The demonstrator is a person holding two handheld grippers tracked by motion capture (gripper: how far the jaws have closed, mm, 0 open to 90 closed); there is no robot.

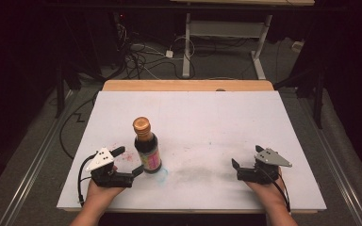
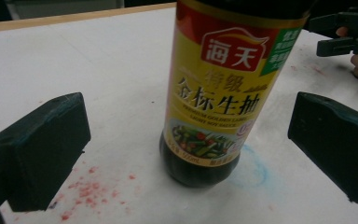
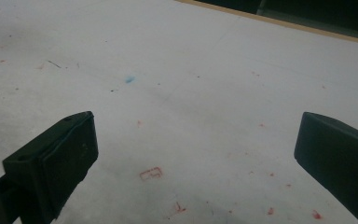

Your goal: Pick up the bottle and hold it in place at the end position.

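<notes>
**Both grippers spread wide, the soy sauce bottle standing free between the left one's jaws**

A dark glass soy sauce bottle (image 1: 147, 146) with a copper-coloured cap and a yellow and red label stands upright on the white tabletop (image 1: 207, 117), on the person's left half of it and toward the near edge. Its base sits on a faint blue smudge (image 2: 254, 170), with a scatter of red specks (image 2: 91, 189) on the sheet just beside it.

The left gripper (image 1: 129, 162), black with a grey three-cornered plate on top, is held low over the table by the person's left hand (image 1: 99, 190) and points toward the bottle. Its jaws are spread wide. In the left gripper view the two black fingers (image 2: 42, 149) stand well out to either side of the bottle, with bare white table showing between each pad and the glass, so they touch nothing. From the high view one fingertip lies close to the bottle's lower body and the other sits farther back on the left; the bottle is just in front of the opening rather than deep inside it.

The right gripper (image 1: 238, 168), of the same build, is held by the right hand (image 1: 268, 190) well apart from the bottle, on the right half of the table. Its jaws are also parted wide. In the right gripper view its fingers (image 3: 56, 158) frame only stained white surface, including a small red outlined mark (image 3: 151, 173), and they hold nothing.
</notes>
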